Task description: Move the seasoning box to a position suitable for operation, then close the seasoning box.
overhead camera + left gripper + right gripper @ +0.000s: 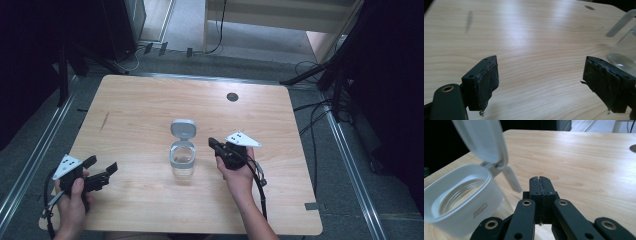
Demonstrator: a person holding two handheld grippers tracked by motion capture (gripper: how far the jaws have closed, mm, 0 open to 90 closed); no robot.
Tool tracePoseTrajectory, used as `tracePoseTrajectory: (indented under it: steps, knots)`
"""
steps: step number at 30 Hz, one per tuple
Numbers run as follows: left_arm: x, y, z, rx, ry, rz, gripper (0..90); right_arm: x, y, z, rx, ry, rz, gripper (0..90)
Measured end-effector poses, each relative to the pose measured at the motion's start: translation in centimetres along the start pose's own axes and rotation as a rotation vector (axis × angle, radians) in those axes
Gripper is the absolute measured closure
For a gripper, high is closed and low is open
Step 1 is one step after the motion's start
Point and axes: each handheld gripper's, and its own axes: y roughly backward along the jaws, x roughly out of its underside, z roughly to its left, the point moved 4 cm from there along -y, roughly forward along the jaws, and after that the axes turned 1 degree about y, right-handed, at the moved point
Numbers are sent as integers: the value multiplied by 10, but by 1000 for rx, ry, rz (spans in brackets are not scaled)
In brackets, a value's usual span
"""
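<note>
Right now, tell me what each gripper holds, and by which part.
Nothing is held. The left gripper is open over bare table. The right gripper is shut on nothing, beside the open jar.

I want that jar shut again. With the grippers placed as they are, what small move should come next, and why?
Probably swing the right gripper up behind the flip lid and nudge it forward. The lid stands open, hinged at the far side of the clear jar; this gripper's jaws are closed and right beside the jar, while the left gripper is open and farther away.
</note>
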Motion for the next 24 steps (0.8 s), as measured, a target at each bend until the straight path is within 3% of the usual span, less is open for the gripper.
tracePoseTrajectory:
  steps: [5,10,19,24]
  knots:
    - [8,2,5,-12,-14,17,131,-12,-4,-3,4,-2,-10,900]
    - [11,-4,-1,-16,-57,31,132,-31,-11,-4,-2,1,-26,900]
    - [10,-5,3,5,-26,39,132,-53,-26,-2,-22,-8,-37,900]
    - [10,-5,1,8,-32,42,133,-68,-31,11,-82,19,-64,900]
